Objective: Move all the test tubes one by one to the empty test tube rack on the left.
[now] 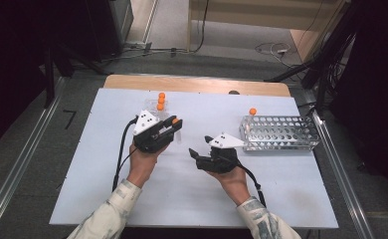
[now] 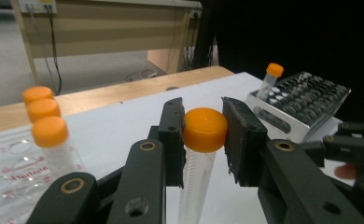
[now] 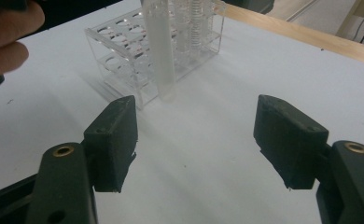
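We've got the tube (image 2: 199, 158) upright in the left gripper (image 2: 202, 135) (clamped at cap); rack (image 1: 280, 132) lies right, nearer the open right gripper (image 3: 196, 140).

A white worktop (image 1: 192, 199) fills the middle of the high view, with a strip of bare wood (image 1: 197, 83) along its far edge. Right of centre sits a clear perforated tube rack (image 1: 281, 133), a single orange-capped tube (image 1: 252, 112) standing upright at its left end. Near the top centre a small clear rack (image 1: 161, 105) holds three orange-capped tubes (image 1: 160, 100) in a row. Metal rails (image 1: 20, 167) run down both sides of the frame. Across the top, cables (image 1: 274, 49) trail over the grey floor (image 1: 172, 22) beside pale wooden furniture (image 1: 261, 12).
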Action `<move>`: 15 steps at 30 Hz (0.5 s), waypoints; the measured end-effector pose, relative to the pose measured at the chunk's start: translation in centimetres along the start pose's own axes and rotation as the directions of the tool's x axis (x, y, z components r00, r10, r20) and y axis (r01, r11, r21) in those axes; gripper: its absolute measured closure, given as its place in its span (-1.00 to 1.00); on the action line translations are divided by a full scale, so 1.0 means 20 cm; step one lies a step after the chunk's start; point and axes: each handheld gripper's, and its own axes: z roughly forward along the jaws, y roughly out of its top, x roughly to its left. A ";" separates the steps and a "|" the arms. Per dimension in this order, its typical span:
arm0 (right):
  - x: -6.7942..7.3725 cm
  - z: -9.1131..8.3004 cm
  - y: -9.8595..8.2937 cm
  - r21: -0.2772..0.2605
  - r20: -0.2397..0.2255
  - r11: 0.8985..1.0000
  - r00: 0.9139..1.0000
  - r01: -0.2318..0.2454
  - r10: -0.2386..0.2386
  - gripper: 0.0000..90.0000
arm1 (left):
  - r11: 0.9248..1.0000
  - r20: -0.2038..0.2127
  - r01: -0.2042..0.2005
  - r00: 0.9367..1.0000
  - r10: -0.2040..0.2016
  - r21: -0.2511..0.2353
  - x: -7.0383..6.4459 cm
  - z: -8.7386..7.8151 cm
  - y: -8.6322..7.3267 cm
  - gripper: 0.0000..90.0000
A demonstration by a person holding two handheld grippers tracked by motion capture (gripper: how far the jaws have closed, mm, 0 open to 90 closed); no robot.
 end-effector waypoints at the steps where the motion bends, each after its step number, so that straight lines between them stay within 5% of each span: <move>1: 0.00 0.00 0.00 0.001 0.004 1.000 1.000 0.001 -0.001 -0.35 | 1.000 -0.004 0.001 1.000 -0.001 0.000 0.01 0.00 0.01 0.56; 15: -0.01 0.00 -0.01 0.011 0.016 1.000 1.000 0.004 -0.004 -0.32 | 0.998 -0.099 0.022 0.995 -0.028 -0.062 0.15 -0.04 0.11 0.56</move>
